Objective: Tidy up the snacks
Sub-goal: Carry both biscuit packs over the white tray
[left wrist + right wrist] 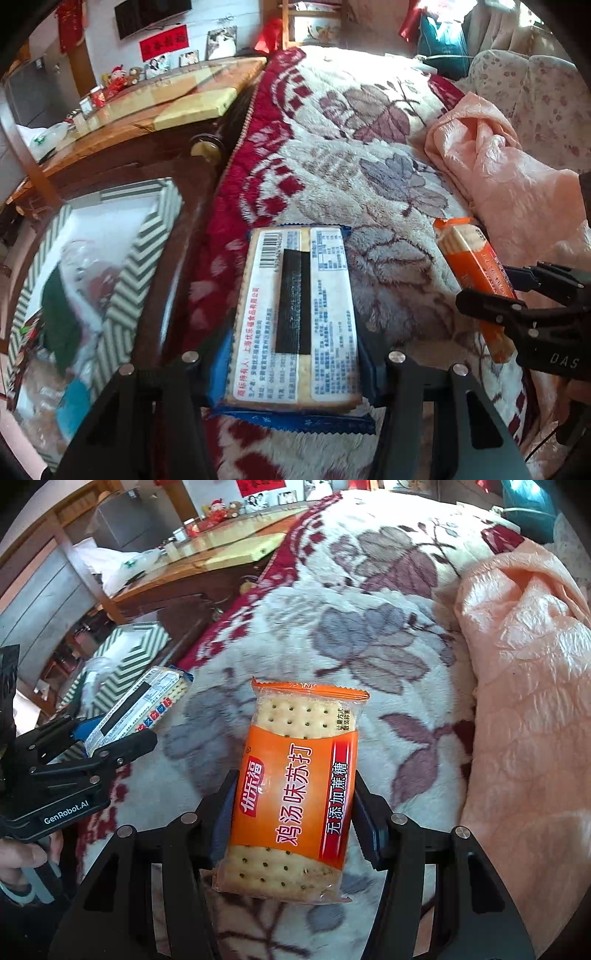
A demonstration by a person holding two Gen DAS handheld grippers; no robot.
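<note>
Both packets are off the bed; the left tool (291, 363) is clamped on the blue-edged cracker packet (295, 317), label side up, held above the floral blanket (354, 122); the right tool (291, 819) grips the orange cracker packet (295, 794) by its long sides, also clear of the blanket. In the left wrist view the striped box (147, 236) sits at about nine o'clock from the blue packet, already holding some wrapped items, blurred; that looks the likely destination. So picking up is done for these two; carrying across and dropping them in remains. A peach cloth (524, 686) lies at three o'clock.
</note>
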